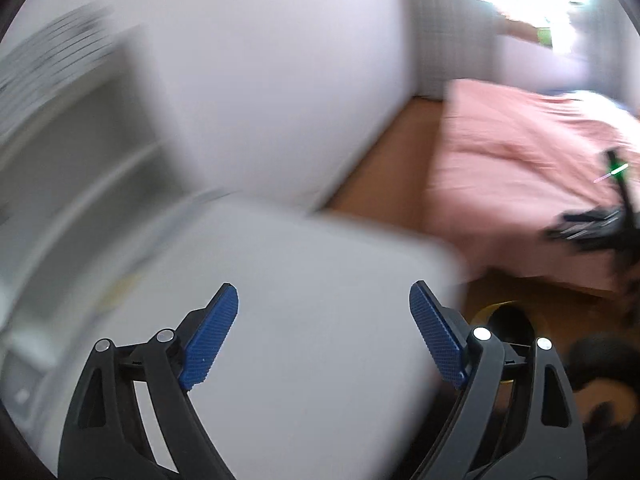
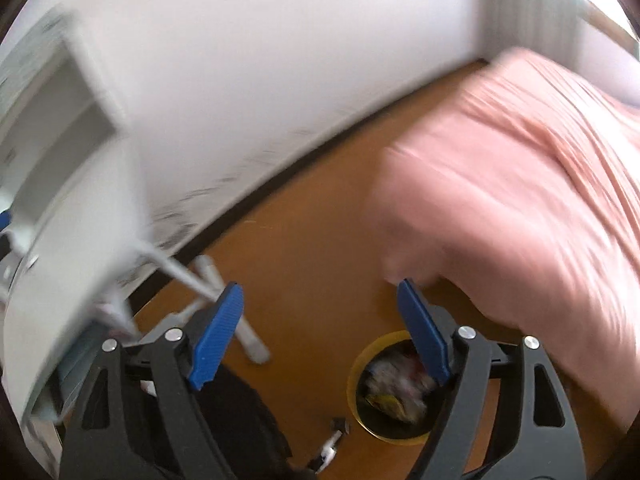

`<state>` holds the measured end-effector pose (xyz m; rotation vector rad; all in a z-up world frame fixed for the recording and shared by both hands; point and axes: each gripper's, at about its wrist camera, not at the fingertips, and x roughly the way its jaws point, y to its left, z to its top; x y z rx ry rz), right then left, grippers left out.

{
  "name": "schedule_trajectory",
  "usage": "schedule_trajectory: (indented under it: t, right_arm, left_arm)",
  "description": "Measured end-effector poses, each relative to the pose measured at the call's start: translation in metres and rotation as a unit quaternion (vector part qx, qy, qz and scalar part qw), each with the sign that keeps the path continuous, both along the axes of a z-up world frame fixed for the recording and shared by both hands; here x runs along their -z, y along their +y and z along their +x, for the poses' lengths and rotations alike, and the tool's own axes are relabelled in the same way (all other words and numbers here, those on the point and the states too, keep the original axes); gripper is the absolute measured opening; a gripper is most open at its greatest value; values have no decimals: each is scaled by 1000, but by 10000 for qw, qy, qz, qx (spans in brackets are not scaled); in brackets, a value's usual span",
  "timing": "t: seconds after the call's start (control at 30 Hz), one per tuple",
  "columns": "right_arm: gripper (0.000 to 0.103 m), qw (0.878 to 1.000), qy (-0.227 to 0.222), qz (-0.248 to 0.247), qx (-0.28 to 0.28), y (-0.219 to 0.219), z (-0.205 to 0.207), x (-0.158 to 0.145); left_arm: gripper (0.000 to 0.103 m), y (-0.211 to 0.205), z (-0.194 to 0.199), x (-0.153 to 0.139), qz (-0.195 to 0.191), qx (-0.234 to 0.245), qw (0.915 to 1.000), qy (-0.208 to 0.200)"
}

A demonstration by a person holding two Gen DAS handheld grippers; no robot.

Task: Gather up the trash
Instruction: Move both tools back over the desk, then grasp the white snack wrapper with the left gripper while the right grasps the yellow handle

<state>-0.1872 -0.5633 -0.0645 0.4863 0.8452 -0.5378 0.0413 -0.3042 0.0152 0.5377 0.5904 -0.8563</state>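
Scouting for the next bit of trash w/ both grippers empty, jaws apart.

Left gripper (image 1: pixel 324 334) hangs over a white tabletop (image 1: pixel 312 264), jaws wide, nothing btwn them; right gripper (image 2: pixel 320 328) likewise spread and empty, pointing down at the wood floor (image 2: pixel 312 232). The yellow-rimmed bin (image 2: pixel 360 364) sits on the floor just beside the pink bed cover (image 2: pixel 520 200), already holding crumpled wrappers (image 2: pixel 396 384). Small scraps (image 2: pixel 334 436) lie on the floor near the bin, by a black bag (image 2: pixel 240 420); prob. the next pick, tho too small to identify. Both views are heavily blurred, so best to slow down and steady each gripper before committing. Approach a scrap from above, jaws straddling it, pads low to the floor. Keep clear of the white table legs (image 2: pixel 224 304) and don't nudge the bin.
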Motion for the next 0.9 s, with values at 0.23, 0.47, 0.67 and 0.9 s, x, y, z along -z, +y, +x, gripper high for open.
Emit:
schedule_trajectory:
  t: [0.23, 0.47, 0.67, 0.9]
  right_arm:
    - [77, 9853, -89, -148, -1697, 86, 125, -31]
    - [77, 9649, 76, -172, -2621, 161, 219, -40]
    - [77, 9464, 249, -194, -3213, 213, 290, -43]
    - [77, 9318, 438, -8, -3602, 251, 391, -43]
  left_arm:
    - [85, 154, 111, 30, 1000, -1298, 9858, -358]
    - [85, 195, 182, 68, 1080, -1445, 9835, 104]
    - [83, 187, 199, 79, 1012, -1020, 9895, 142]
    - [15, 192, 216, 80, 714, -1181, 9876, 749]
